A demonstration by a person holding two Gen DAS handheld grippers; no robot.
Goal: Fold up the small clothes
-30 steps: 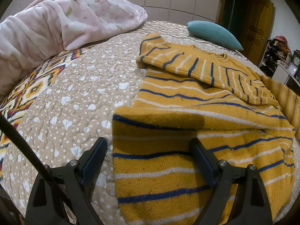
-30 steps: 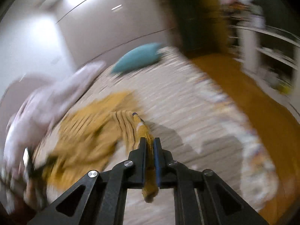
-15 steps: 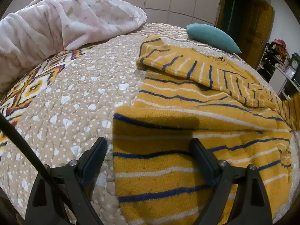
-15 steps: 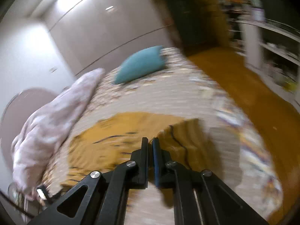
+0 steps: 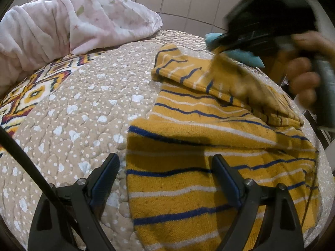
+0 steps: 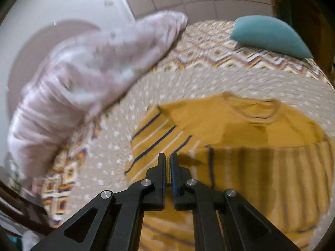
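A mustard sweater (image 5: 188,188) with blue and white stripes lies flat on the quilted bedspread (image 5: 73,115). My left gripper (image 5: 165,159) hovers open over its near hem, one finger off the cloth on the left, the other above it. My right gripper (image 6: 167,156) is shut on the sweater's sleeve (image 6: 261,167), which trails to its right over the sweater's body (image 6: 209,121). In the left wrist view, the right gripper (image 5: 217,52) shows blurred at the upper right in a person's hand (image 5: 303,73), with the sleeve (image 5: 240,83) hanging from its tip.
A pink blanket (image 5: 73,21) is heaped at the far left of the bed. A teal pillow (image 6: 268,35) lies beyond the sweater. A black cable (image 5: 21,156) crosses the lower left. The bed's edge drops away at the right.
The right gripper has swung left across the bed with the sleeve, drawing it over the sweater's body, and now shows in the left wrist view. The left gripper has stayed put.
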